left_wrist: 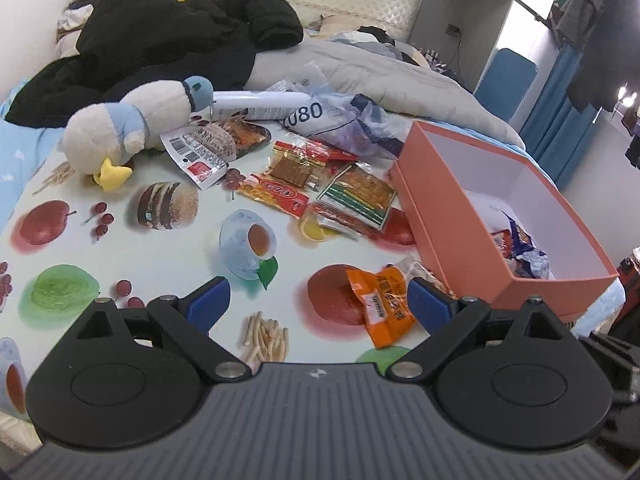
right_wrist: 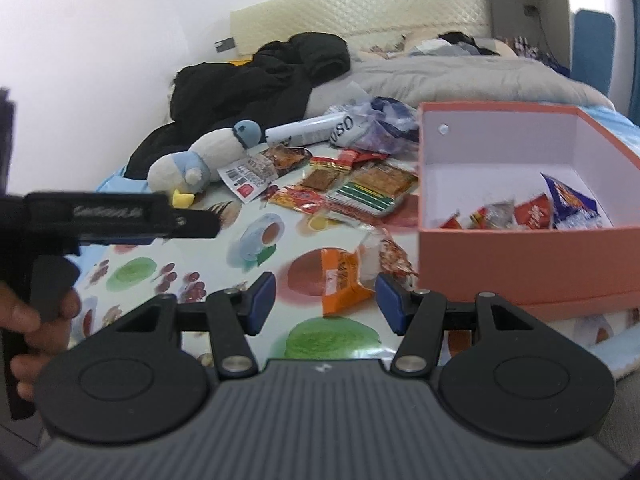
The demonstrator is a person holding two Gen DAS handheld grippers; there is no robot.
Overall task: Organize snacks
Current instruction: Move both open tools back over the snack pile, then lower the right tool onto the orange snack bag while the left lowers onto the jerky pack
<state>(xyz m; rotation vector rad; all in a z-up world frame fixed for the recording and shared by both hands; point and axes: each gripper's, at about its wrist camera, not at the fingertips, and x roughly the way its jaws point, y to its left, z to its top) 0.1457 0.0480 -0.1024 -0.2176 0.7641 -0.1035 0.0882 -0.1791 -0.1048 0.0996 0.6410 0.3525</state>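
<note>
Box (right_wrist: 520, 248) wall hiding snacks (right_wrist: 532, 210), both grippers (left_wrist: 320, 304) (right_wrist: 326, 302) wide open, empty, right view blurred

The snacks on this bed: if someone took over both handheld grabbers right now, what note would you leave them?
Left gripper: open, empty.
Right gripper: open, empty, its fingers either side of the orange packet but not pressing it.
Orange box: a few packets already inside.
Left to do: the orange packet beside the box, the pile of packets further back, and the big packet by the plush duck.
</note>
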